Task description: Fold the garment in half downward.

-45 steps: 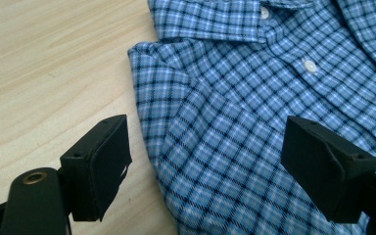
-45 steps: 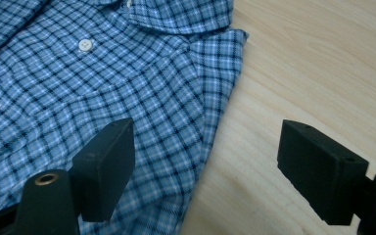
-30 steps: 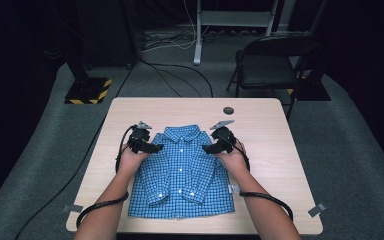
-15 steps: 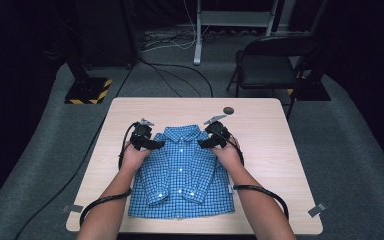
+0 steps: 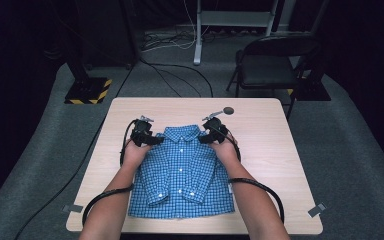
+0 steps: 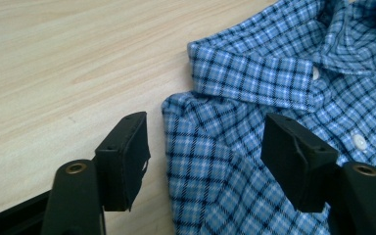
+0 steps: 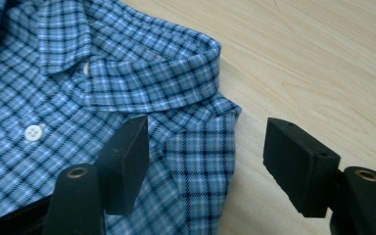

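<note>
While it lies flat and buttoned on the wooden table [image 5: 265,150], the blue checked shirt [image 5: 182,175] runs lengthwise away from the person, collar [image 5: 182,134] pointing to the far edge. Left gripper [image 5: 147,140] and right gripper [image 5: 211,135] sit at its shoulders, jaws spread wide, each straddling a shoulder edge.

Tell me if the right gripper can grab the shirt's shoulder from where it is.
Probably yes: the right gripper is open, its jaws straddle the shoulder edge of the blue checked shirt, and nothing lies between.
</note>
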Available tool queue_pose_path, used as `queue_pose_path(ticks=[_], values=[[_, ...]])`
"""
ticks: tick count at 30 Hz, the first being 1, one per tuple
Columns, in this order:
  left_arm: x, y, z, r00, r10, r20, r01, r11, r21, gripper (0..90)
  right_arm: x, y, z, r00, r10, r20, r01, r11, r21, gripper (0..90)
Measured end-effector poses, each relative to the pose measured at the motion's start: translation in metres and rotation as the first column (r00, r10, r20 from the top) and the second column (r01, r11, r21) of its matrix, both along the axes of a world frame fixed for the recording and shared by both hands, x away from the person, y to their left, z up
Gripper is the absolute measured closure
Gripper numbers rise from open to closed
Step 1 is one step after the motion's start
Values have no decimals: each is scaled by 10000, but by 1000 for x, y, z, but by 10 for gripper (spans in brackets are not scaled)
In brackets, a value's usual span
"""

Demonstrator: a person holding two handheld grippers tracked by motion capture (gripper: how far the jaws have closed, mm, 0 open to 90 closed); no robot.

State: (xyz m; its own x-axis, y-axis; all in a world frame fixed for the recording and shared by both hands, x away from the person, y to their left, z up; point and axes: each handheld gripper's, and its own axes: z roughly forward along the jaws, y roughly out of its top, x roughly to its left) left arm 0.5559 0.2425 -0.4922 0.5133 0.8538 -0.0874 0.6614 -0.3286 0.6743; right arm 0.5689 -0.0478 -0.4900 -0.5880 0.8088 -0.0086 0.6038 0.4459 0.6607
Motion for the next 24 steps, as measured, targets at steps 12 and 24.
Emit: queue_pose_path(ticks=[12,24], values=[[5,-7,-10,9992,-335,-213,341,9991,246,416,12,-1,0,9996,-299,21,298,9994,156,415],[14,-4,-15,9984,-36,-558,33,10000,-47,429,23,2,-10,9968,-504,-627,495,9986,-161,390]])
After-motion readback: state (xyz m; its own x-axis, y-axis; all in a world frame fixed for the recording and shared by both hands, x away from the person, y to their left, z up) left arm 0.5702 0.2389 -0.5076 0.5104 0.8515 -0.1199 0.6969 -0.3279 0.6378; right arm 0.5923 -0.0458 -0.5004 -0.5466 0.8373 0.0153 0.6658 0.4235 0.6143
